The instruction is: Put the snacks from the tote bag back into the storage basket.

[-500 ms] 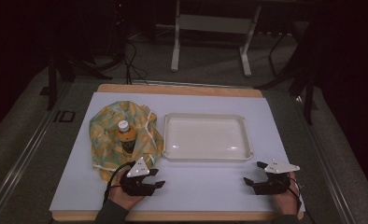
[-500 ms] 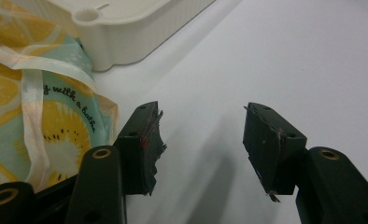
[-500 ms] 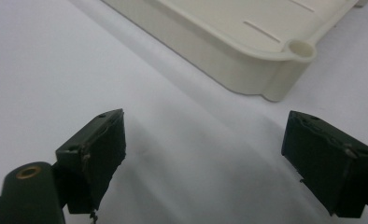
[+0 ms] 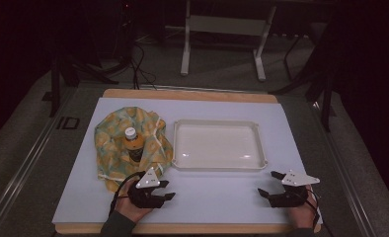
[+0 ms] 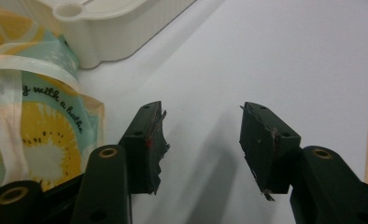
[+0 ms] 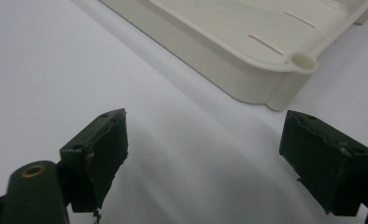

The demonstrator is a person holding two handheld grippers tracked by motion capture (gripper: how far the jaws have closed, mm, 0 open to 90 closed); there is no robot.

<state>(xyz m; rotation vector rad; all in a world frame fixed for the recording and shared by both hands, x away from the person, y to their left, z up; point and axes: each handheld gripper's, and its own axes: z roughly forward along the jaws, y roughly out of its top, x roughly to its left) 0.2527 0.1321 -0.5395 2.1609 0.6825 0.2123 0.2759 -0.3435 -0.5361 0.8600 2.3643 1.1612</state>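
Left gripper (image 4: 167, 190) rests wide open on the white worktop (image 4: 222, 197) just beside the lemon-print cloth bag (image 4: 114, 140) that wraps an upright bottle (image 4: 132, 143), while the right gripper (image 4: 270, 185), also spread wide and empty, sits near the cream tray (image 4: 217, 165).

A yellow-and-teal cloth (image 4: 114, 143) printed with lemon slices lies crumpled on the left half of the counter (image 4: 217, 192), nearer the near edge than the far one. A white ribbon trim runs along its border, and the left gripper view shows printed script on it. A small bottle (image 4: 132, 144) with a white cap and amber contents stands upright in the middle of the cloth, its lower part wrapped in the folds. The cloth's right edge lies just beside a white tray (image 4: 215, 124).
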